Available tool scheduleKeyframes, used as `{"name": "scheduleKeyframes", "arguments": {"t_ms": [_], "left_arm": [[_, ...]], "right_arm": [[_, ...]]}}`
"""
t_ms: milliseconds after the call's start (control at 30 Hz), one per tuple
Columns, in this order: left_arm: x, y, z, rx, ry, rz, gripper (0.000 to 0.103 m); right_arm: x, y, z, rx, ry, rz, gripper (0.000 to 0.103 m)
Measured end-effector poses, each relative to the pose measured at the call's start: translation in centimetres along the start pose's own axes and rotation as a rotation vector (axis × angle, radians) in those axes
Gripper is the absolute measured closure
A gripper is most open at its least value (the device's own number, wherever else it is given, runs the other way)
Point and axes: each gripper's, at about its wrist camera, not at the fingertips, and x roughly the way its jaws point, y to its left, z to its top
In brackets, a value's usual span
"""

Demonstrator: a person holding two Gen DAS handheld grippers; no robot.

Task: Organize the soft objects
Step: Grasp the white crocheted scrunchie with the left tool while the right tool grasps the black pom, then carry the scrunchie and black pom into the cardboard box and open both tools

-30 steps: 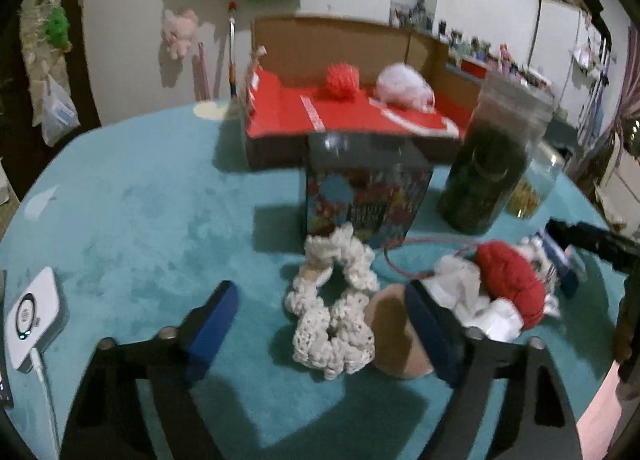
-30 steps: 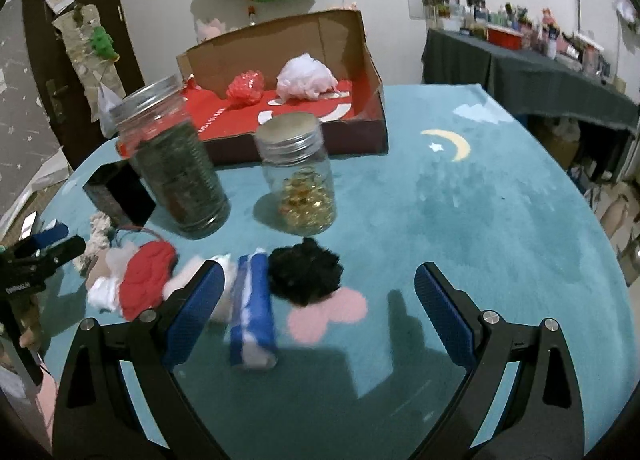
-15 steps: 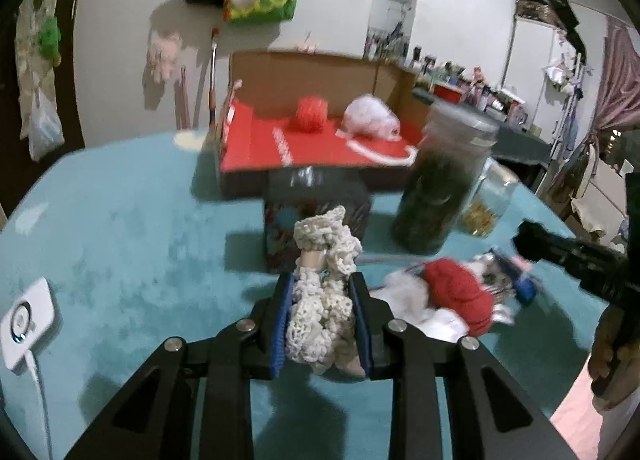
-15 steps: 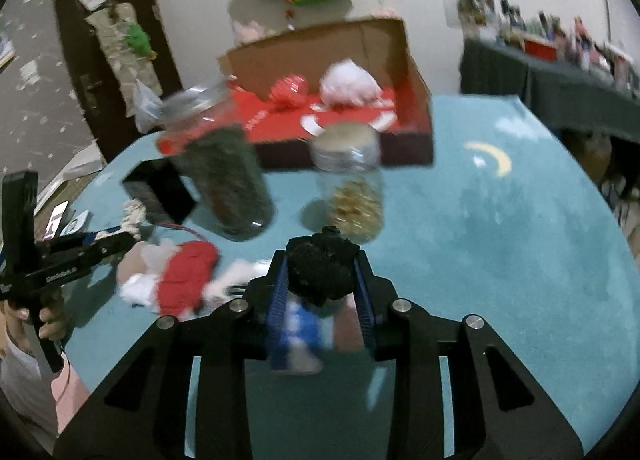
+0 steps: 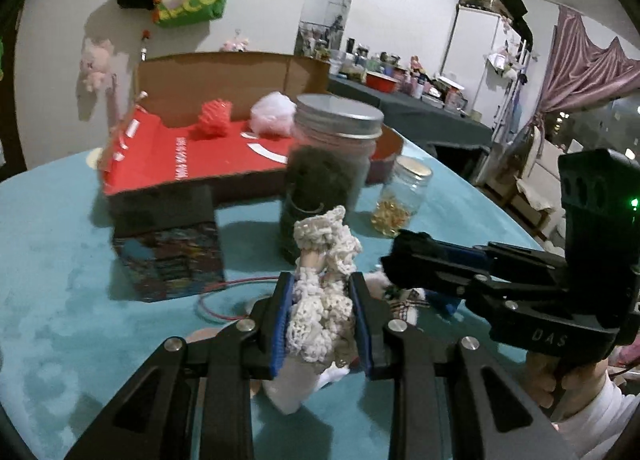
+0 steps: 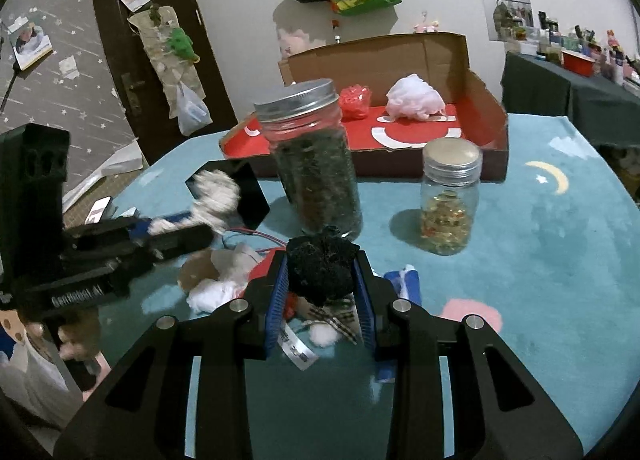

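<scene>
My left gripper (image 5: 322,320) is shut on a cream crocheted scrunchie (image 5: 326,280), lifted off the teal table. In the right wrist view my right gripper (image 6: 320,288) is shut on a black fluffy scrunchie (image 6: 322,270), also raised. The left gripper (image 6: 188,234) shows there at the left with the cream scrunchie (image 6: 214,194) blurred. The right gripper (image 5: 394,260) reaches in from the right of the left wrist view. A cardboard box with a red floor (image 5: 224,156) (image 6: 472,148) holds a red pompom (image 5: 216,118) (image 6: 354,100) and a white fluffy piece (image 5: 274,114) (image 6: 414,100).
A tall jar of dark stuff (image 6: 314,156) (image 5: 328,176) and a small jar of golden bits (image 6: 448,200) (image 5: 402,200) stand before the box. A dark patterned box (image 5: 168,256) sits left. White and tan soft pieces (image 6: 216,284), a checked ribbon and a blue packet (image 6: 406,284) lie beneath the grippers.
Both grippers went from wide open to shut, the left on the cream scrunchie and the right on the black one. Both then lifted their scrunchies off the table and moved toward the box.
</scene>
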Motion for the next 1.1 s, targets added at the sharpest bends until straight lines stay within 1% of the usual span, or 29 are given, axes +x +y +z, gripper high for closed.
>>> {"name": "scheduleKeyframes", "arguments": {"t_ms": [200, 467, 667, 767, 967, 1100], "left_arm": [[0.7, 0.1, -0.1, -0.015, 0.014, -0.005, 0.073], [0.1, 1.0, -0.5, -0.044, 0.025, -0.001, 0.073], [-1.6, 2.9, -0.9, -0.069, 0.018, 0.029, 0.074], [-2.5, 3.9, -1.2, -0.081, 0.020, 0.062, 0.073], [-4.2, 5.9, -1.8, -0.104, 0.013, 0.102, 0.073], [-4.8, 7.8, -2.2, -0.131, 0.034, 0.140, 0.073]], "right_arm": [[0.8, -0.1, 0.1, 0.019, 0.011, 0.031, 0.073], [1.1, -0.2, 0.1, 0.029, 0.021, 0.044, 0.073], [0.6, -0.8, 0.0, 0.047, 0.017, 0.040, 0.073], [0.1, -1.7, 0.0, 0.068, 0.020, 0.037, 0.073], [-1.4, -3.5, 0.1, 0.087, 0.014, 0.003, 0.073], [-2.4, -4.9, 0.1, 0.094, 0.007, -0.043, 0.073]]}}
